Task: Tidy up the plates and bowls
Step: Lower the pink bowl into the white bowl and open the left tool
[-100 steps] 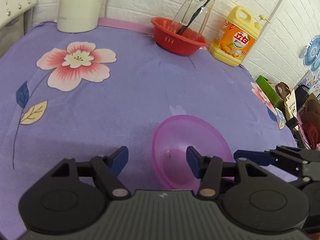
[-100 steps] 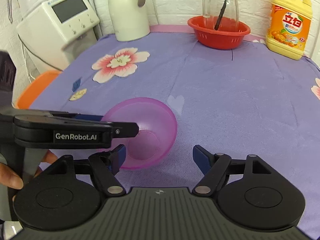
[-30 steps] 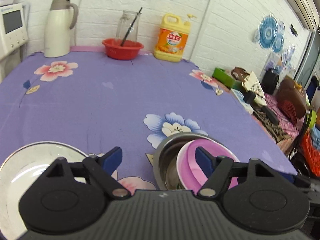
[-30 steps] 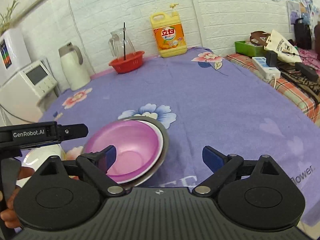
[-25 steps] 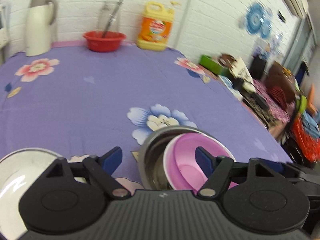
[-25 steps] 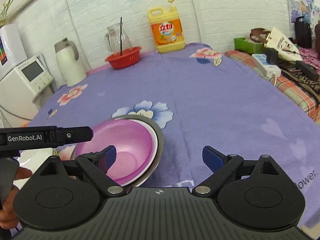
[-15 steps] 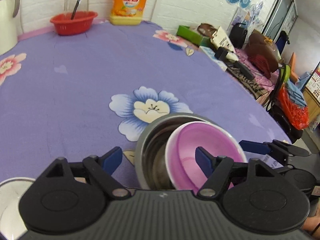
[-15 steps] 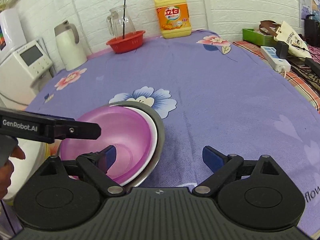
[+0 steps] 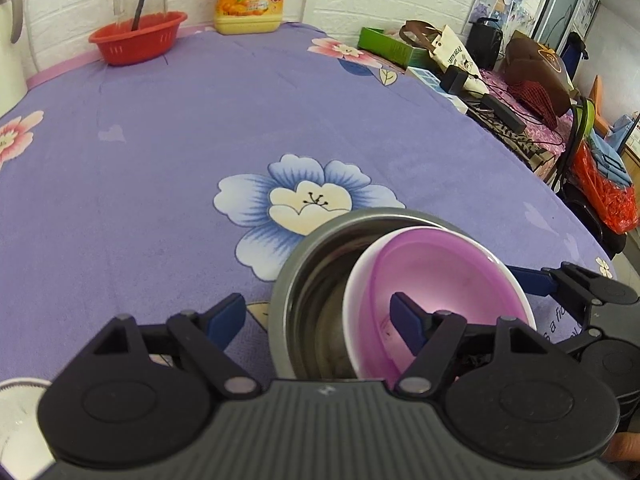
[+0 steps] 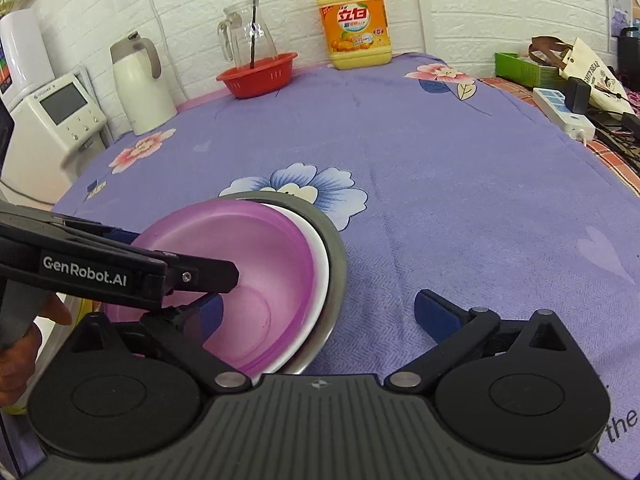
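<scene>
A pink plastic bowl sits inside a white bowl, and both are nested in a steel bowl on the purple flowered cloth. The stack also shows in the right wrist view, pink bowl inside steel bowl. My left gripper is open, straddling the near rim of the stack, its right finger over the pink bowl. My right gripper is open, its left finger inside the pink bowl, its right finger over the cloth. A white plate's edge shows at lower left.
A red basket with a glass jug, a yellow detergent bottle, a white thermos and a white appliance stand along the back. Bags, a power strip and clutter lie past the table's right edge.
The pink bowl went from the table's middle into the white and steel bowls near the front edge. Both grippers are open and have closed in on the stack over the last second.
</scene>
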A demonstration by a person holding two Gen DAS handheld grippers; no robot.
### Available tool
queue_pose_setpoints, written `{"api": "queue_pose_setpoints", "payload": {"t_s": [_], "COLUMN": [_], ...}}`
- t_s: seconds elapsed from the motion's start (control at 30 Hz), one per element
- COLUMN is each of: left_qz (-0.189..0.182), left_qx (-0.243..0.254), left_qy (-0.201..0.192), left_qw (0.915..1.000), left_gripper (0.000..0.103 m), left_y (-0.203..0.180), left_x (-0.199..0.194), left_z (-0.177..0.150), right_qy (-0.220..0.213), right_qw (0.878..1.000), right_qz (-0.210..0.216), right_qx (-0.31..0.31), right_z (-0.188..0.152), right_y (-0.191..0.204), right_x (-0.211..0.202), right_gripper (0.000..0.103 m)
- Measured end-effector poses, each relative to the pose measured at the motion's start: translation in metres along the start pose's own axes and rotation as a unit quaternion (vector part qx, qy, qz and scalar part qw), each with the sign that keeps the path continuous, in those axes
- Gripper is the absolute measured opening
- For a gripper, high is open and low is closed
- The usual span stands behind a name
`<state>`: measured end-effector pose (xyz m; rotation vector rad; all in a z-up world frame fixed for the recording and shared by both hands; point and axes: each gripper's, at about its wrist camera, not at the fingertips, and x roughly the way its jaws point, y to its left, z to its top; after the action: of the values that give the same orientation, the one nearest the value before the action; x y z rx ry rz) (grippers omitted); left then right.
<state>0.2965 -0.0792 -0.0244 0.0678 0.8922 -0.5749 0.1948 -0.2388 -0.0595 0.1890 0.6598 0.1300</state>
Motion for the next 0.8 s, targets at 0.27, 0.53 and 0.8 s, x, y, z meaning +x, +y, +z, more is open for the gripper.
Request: {"api": "queue_pose_setpoints", "payload": {"t_s": [0.27,0.53,0.8], "left_qz": [-0.013,-0.023,-0.017], "left_qx": [0.003,-0.007,-0.046], "left_qy": [-0.011,-0.006,-0.023], "left_qw": [0.9998,0.9997,0.9986], "left_gripper": [0.070,0.062,0.051], "left_y": [0.000,0.002,0.000], "left_x": [-0.009,-0.003,-0.007], "left_z": [-0.003,-0.004,-0.012], "right_qy": [0.003,0.004,-0.007], "right_qw": [1.000,1.000,1.000], "right_qz": [-0.017,0.002,0.025], "right_qx": [0.003,0.009,0.014], "right_z": [0.003,0.000,-0.004], "right_y": [0.011,0.013,0.022], "right_x": [-0.009,-0.002,-0.007], "right_gripper": [0.103,0.103,0.096]}}
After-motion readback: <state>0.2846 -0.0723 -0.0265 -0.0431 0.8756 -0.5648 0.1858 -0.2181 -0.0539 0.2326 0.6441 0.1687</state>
